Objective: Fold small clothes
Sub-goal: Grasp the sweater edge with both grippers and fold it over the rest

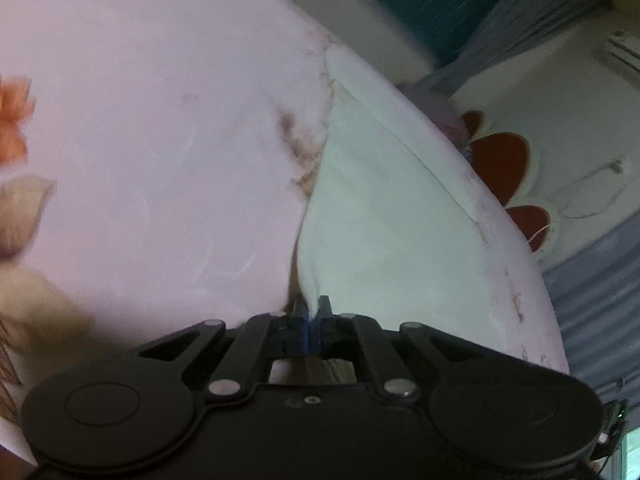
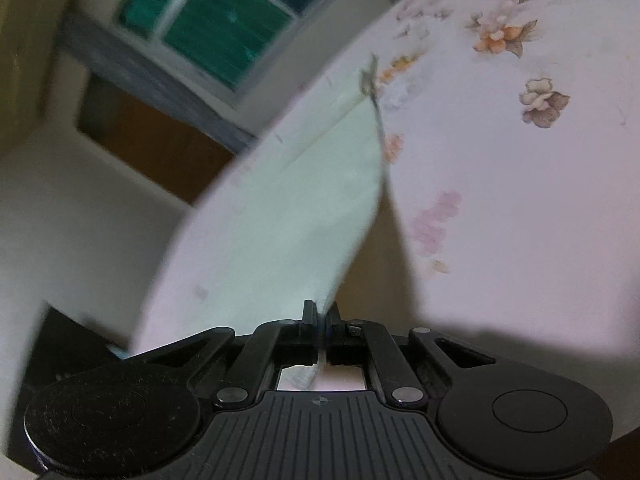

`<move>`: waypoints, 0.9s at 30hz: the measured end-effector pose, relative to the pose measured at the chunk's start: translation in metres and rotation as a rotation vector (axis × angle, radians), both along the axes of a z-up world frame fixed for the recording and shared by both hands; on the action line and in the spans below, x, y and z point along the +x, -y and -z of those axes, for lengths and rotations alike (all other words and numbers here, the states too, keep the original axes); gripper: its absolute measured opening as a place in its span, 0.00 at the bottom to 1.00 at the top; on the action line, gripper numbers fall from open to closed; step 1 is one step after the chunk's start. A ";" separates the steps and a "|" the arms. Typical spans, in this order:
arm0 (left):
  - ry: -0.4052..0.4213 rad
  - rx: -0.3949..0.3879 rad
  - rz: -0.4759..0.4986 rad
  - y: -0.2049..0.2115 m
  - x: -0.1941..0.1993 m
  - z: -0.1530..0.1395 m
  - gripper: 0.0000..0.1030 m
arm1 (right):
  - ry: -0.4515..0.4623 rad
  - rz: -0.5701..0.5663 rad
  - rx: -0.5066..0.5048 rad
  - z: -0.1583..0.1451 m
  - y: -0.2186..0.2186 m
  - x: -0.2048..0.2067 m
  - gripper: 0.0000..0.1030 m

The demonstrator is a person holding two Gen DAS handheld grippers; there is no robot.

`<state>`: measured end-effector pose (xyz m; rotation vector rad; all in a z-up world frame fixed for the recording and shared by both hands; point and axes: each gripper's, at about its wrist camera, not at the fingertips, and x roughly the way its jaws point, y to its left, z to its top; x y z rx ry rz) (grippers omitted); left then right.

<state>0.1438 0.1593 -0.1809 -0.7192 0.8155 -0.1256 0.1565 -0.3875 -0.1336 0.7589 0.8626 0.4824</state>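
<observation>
A small white garment (image 1: 384, 216) is stretched between both grippers, lifted off the pale pink floral bedsheet (image 1: 140, 140). My left gripper (image 1: 314, 312) is shut on one edge of the garment. My right gripper (image 2: 321, 316) is shut on another edge of the same garment (image 2: 296, 216), which hangs taut and casts a shadow on the sheet (image 2: 520, 200). Both views are blurred by motion.
The bed's edge (image 1: 512, 280) curves at the right of the left wrist view, with a red and white patterned floor (image 1: 500, 160) beyond. A green-paned window (image 2: 224, 28) and a wall (image 2: 80, 220) lie behind the bed in the right wrist view.
</observation>
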 end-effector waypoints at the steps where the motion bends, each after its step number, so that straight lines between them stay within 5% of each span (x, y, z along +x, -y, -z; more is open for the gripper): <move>1: 0.012 -0.025 -0.013 0.000 -0.001 -0.002 0.03 | -0.041 -0.019 -0.044 0.007 -0.004 0.006 0.02; 10: 0.181 -0.113 -0.061 -0.006 0.022 -0.061 0.03 | 0.144 0.018 0.028 -0.050 -0.002 0.049 0.02; 14: 0.284 -0.224 -0.068 -0.011 0.072 -0.089 0.03 | 0.235 0.050 0.036 -0.085 -0.007 0.090 0.02; 18: 0.332 -0.247 -0.064 -0.009 0.148 -0.114 0.03 | 0.265 0.103 0.036 -0.108 -0.008 0.153 0.02; 23: 0.305 -0.188 -0.043 -0.004 0.244 -0.116 0.03 | 0.230 0.165 0.019 -0.117 -0.005 0.247 0.02; 27: 0.196 -0.160 -0.040 -0.004 0.313 -0.084 0.03 | 0.136 0.197 0.007 -0.088 -0.010 0.326 0.02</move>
